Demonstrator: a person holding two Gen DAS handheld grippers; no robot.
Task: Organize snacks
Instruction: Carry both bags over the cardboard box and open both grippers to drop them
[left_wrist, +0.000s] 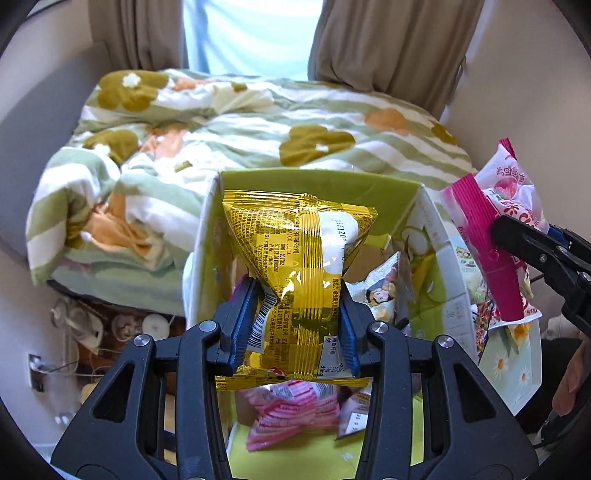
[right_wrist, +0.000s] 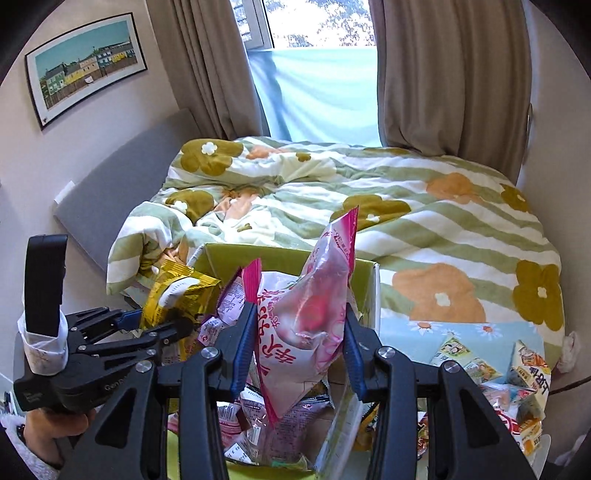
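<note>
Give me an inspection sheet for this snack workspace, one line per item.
Surface: bed with floral quilt.
Job's things: open green box holding snack packets; gold packet and pink packet held above it.
Clutter: loose snacks on the quilt right of the box.
Grippers: left gripper shut on the gold packet; right gripper shut on the pink packet.
Cables: wires by a wall socket.
Surroundings: curtains, window, framed picture.

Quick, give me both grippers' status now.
Left gripper: closed on the yellow foil snack packet.
Right gripper: closed on the pink snack bag.
</note>
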